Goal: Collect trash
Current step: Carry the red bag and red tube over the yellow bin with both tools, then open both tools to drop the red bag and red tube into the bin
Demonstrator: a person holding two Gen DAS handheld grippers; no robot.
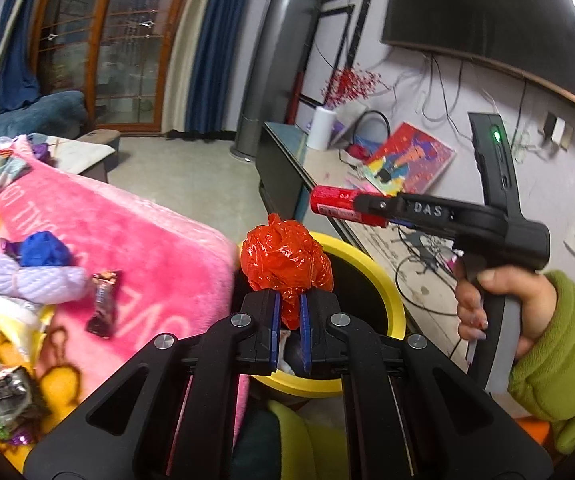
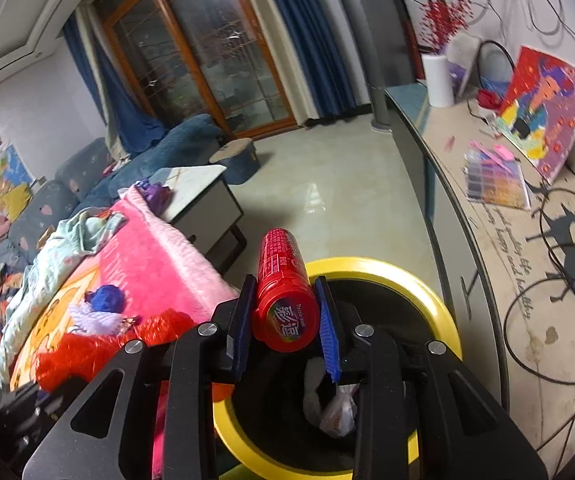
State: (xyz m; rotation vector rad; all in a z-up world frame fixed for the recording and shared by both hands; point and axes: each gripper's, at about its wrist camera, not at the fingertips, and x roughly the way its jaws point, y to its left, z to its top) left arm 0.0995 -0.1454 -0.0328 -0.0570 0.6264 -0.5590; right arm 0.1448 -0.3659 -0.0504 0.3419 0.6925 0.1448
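Observation:
My left gripper is shut on a crumpled red plastic bag and holds it over the near rim of a yellow-rimmed black bin. My right gripper is shut on a red cylindrical can and holds it over the same bin; the can also shows in the left wrist view, above the bin's far side. White and clear trash lies inside the bin. More trash lies on the pink blanket: a dark candy wrapper, a blue wad, a lilac knit piece.
The blanket-covered table stands left of the bin. More wrappers lie at its near left edge. A long low cabinet with cables, a painting and a white vase runs along the right wall. A tiled floor lies beyond.

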